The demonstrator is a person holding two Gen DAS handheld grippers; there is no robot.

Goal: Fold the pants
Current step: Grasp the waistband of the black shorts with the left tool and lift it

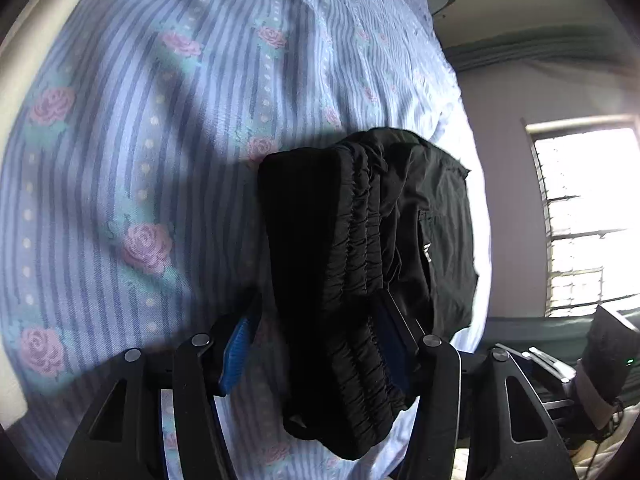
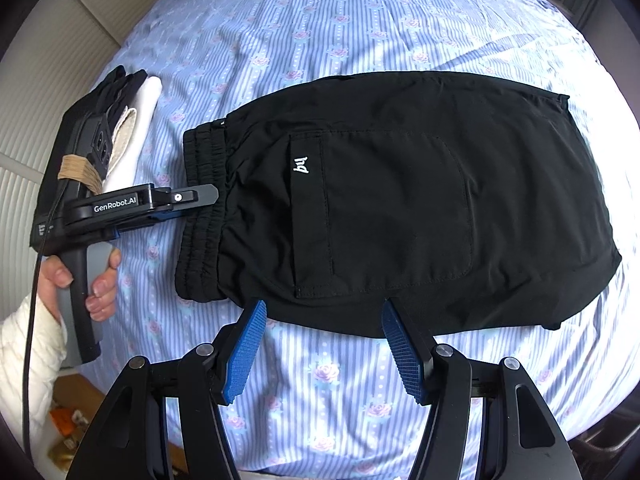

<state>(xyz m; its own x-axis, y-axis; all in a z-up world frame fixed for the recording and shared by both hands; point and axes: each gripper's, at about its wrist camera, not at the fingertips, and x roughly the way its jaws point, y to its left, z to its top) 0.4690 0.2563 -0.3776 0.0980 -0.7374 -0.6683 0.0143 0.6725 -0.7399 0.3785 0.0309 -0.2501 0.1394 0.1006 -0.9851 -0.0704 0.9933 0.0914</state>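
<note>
Black, slippery fabric: the pants (image 2: 400, 216) are lying folded just ahead of my right gripper (image 2: 323, 344), which is hovering with jaws apart, empty, over the near edge. My left gripper (image 1: 316, 344) is standing half open around the gathered waistband (image 1: 360, 240), pads not pressing. I'm judging it best to back the left straight off so the elastic isn't dragged. The striped, rose-printed bedsheet (image 2: 360, 20) is spreading beyond, a bright window (image 1: 588, 220) to my left gripper's right

The pants (image 2: 400, 216) are seen black with a small white logo (image 2: 301, 169); the bedsheet (image 2: 360, 40) is striped blue-and-white, dotted with pink roses; gripper pads (image 2: 246, 350) are blue.
</note>
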